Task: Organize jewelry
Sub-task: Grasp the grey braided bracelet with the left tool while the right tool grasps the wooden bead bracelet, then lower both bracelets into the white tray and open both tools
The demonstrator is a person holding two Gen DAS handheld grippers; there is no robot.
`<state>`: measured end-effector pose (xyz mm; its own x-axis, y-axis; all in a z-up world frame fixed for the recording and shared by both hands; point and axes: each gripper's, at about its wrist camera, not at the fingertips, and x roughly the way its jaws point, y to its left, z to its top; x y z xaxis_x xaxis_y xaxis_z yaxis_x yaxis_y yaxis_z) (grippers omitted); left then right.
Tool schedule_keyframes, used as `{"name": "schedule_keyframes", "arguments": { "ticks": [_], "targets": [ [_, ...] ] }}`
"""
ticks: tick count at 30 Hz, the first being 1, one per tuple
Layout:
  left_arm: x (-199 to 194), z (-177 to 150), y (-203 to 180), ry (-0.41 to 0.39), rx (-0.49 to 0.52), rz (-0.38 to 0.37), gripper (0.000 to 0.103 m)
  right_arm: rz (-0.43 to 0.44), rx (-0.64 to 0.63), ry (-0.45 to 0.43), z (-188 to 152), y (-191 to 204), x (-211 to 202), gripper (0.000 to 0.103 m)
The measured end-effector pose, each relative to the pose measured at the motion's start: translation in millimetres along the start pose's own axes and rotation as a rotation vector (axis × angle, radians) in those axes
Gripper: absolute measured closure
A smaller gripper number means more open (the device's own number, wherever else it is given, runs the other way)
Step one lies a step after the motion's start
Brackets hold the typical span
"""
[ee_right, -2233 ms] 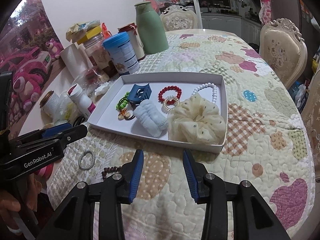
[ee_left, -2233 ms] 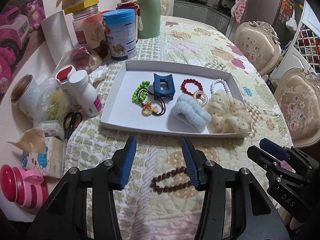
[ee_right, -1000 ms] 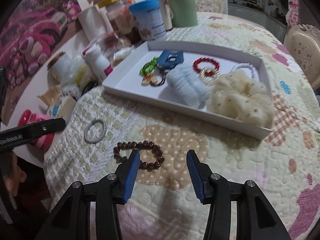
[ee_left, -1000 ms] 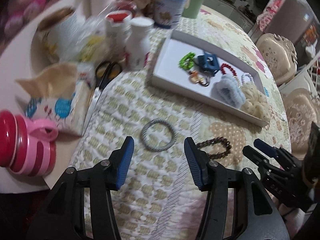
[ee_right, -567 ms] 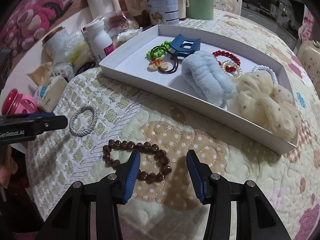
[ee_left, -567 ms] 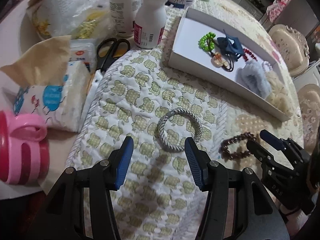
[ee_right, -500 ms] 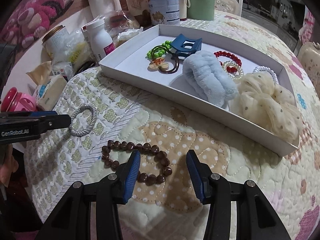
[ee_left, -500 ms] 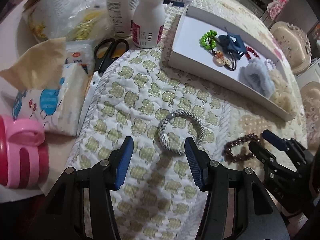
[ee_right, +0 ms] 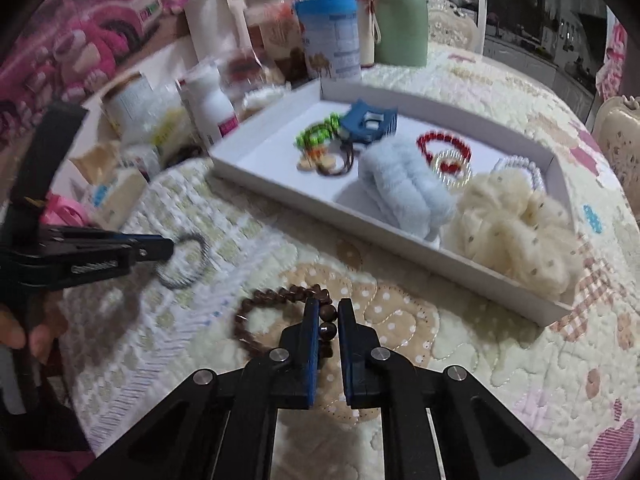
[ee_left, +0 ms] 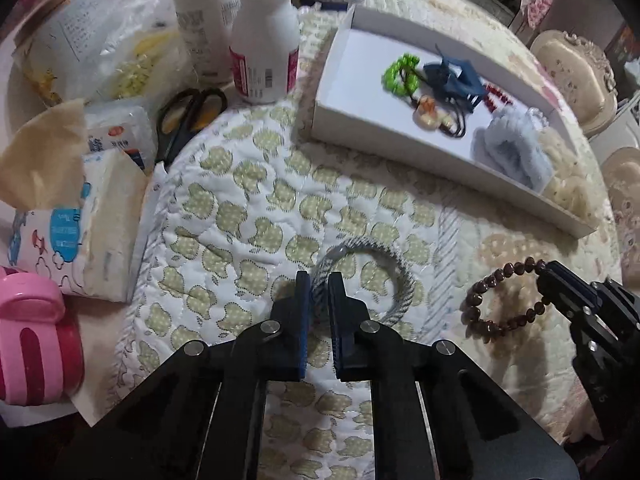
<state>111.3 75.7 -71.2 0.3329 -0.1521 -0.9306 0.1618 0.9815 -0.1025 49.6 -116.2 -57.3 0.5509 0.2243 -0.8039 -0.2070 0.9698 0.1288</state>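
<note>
In the left wrist view my left gripper (ee_left: 319, 280) has its jaws closing onto the near left side of a grey braided ring (ee_left: 400, 276), pads pressing on it. The ring lies on the quilted cloth. My right gripper (ee_right: 328, 308) has its jaws closing onto a brown bead bracelet (ee_right: 260, 300), with beads pinched between the pads. Each view shows the other gripper: the right gripper (ee_left: 554, 272) on the bracelet (ee_left: 488, 284), the left gripper (ee_right: 166, 249) on the ring (ee_right: 192, 264). Beyond them a white tray (ee_right: 320, 208) holds a blue claw clip (ee_right: 370, 122), bead bracelets and two scrunchies.
Left of the cloth stand white bottles (ee_left: 264, 36), black scissors (ee_left: 188, 114), a tissue pack (ee_left: 80, 224) and a pink cup (ee_left: 32, 340). A green flask (ee_right: 400, 16) and a blue-lidded tin (ee_right: 330, 40) stand behind the tray. Cream chairs (ee_left: 572, 76) are at the right.
Both grippers went from open to shut: the left came down and shut on the grey ring, the right shut on the brown bead bracelet.
</note>
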Motion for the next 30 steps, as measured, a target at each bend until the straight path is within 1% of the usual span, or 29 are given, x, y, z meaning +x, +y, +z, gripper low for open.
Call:
{"name": "schedule_keyframes", "arguments": {
  "ticks": [5,8,9,11,12,13,14,15,16,19,20,21,22,23,24,27,30],
  "targets": [
    [-20,2,-5,-0.043,0.017,-0.035,0.097,0.018,0.013,-0.059,8,-2,-30,0.095],
    [-30,6,-7,-0.068,0.034,-0.036,0.097,0.015,0.026,-0.086,11,-6,-45,0.095],
    [-29,7,-9,-0.065,0.033,-0.04,0.097,0.012,0.03,-0.092,11,-8,-50,0.095],
    [-30,7,-5,-0.032,0.021,-0.061,0.097,0.007,0.039,-0.106,12,-12,-58,0.095],
    [-29,6,-1,-0.018,0.004,-0.065,0.096,0.006,0.044,-0.111,12,-14,-61,0.095],
    [-26,6,0,-0.01,-0.004,-0.059,0.088,0.006,0.051,-0.116,12,-16,-64,0.095],
    [-22,4,0,0.001,-0.007,-0.035,0.079,0.008,0.06,-0.119,11,-18,-67,0.095],
    [-18,2,2,0.011,-0.01,-0.009,0.059,0.011,0.069,-0.122,10,-20,-69,0.095],
    [-15,0,3,0.018,-0.018,-0.003,0.057,0.013,0.075,-0.124,10,-21,-70,0.095],
    [-2,-4,2,0.049,-0.03,-0.028,0.057,0.02,0.09,-0.123,8,-25,-73,0.095],
    [3,-6,-1,0.049,-0.016,-0.017,0.058,0.021,0.092,-0.123,8,-25,-73,0.095],
    [5,-6,-3,0.037,-0.004,0.004,0.065,0.021,0.092,-0.122,8,-24,-73,0.095],
    [5,-6,-6,0.007,0.014,0.03,0.09,0.022,0.091,-0.123,8,-24,-73,0.095],
    [5,-5,-7,0.005,0.018,0.023,0.092,0.023,0.09,-0.125,8,-24,-74,0.095],
    [4,-4,-6,0.005,0.015,0.011,0.097,0.024,0.089,-0.127,7,-24,-76,0.095],
    [0,-4,-9,-0.001,0.027,-0.017,0.097,0.023,0.09,-0.139,9,-24,-81,0.095],
    [-9,2,-13,-0.018,0.03,-0.048,0.097,0.022,0.102,-0.158,12,-27,-88,0.095]
  ]
}}
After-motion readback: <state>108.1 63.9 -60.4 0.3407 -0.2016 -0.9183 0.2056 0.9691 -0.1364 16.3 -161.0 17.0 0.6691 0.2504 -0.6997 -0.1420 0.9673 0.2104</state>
